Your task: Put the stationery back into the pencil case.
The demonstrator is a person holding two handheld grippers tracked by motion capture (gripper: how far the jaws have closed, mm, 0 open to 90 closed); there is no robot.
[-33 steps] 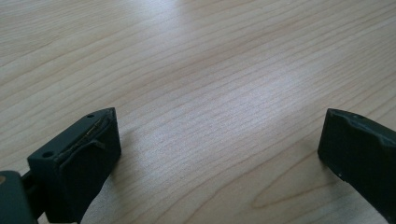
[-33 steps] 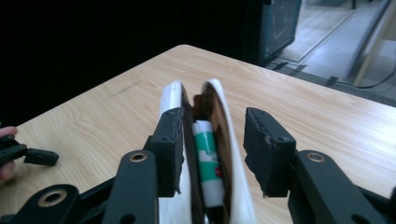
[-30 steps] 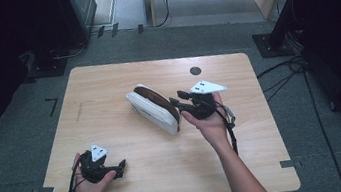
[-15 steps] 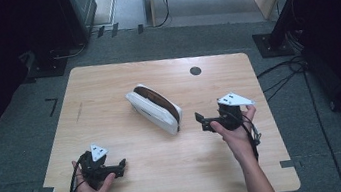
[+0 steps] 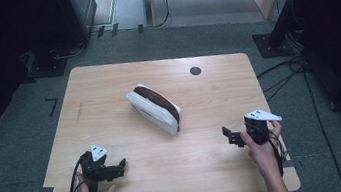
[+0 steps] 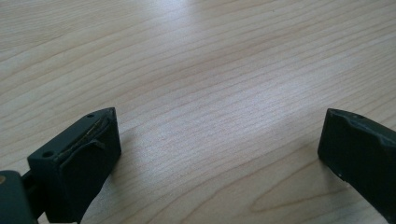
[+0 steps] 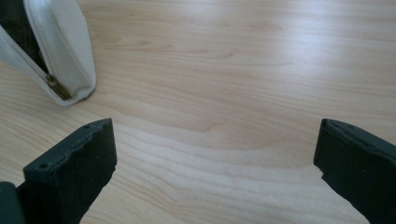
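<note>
While pouch (image 5: 155, 109) lies mid-table (image 5: 106, 85), cable hole (image 5: 195, 71) beyond.

A white pouch (image 5: 154, 109) with a dark open top is lying slantwise near the middle of the wooden table (image 5: 106, 85). The left tool (image 5: 120, 165) is resting near the front left edge, the right tool (image 5: 226, 136) near the front right, both well apart from the pouch.

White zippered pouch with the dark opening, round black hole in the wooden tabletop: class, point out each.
White zippered pouch (image 5: 153, 110), high view, its white side panel.
Round black hole (image 5: 195, 71), high view, its centre.
</note>
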